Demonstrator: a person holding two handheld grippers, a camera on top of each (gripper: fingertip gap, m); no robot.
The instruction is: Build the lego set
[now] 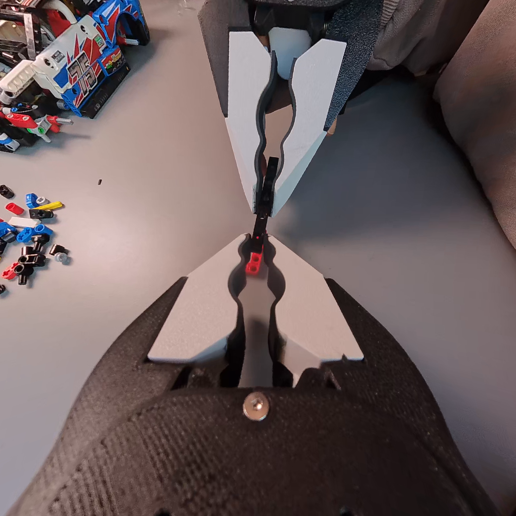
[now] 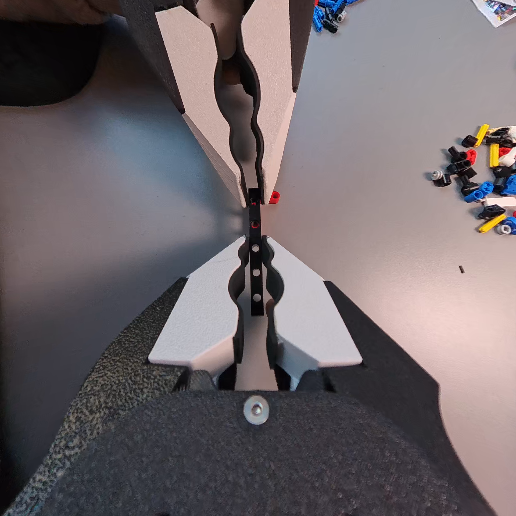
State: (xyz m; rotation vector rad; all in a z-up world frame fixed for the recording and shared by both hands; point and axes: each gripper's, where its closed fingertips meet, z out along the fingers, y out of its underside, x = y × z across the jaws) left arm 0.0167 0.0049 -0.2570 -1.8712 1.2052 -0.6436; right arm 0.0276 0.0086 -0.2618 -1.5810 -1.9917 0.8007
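A long black beam with holes point(image 2: 256, 285) hangs between my two grippers, above the grey table. My right gripper point(image 2: 255, 238) is shut on one end of the beam. My left gripper point(image 1: 256, 237) is shut on the other end, where a small red piece with holes point(image 1: 254, 264) sits against the beam point(image 1: 260, 223). In the left wrist view the right gripper point(image 1: 262, 210) faces mine, tip to tip. In the right wrist view the left gripper point(image 2: 255, 202) faces mine, with the red piece point(image 2: 274, 197) sticking out beside its tip.
A partly built white, blue and red race car point(image 1: 69, 64) stands at the far left on a dark box. Loose small parts point(image 1: 28, 234) lie left of the grippers and show in the right wrist view point(image 2: 488, 178). Blue pins point(image 2: 326, 14) and a booklet point(image 2: 499, 11) lie farther off. A person's sleeve point(image 1: 474, 111) is at the right. Only a small space, under 4 cm, lies between the two pairs of fingers.
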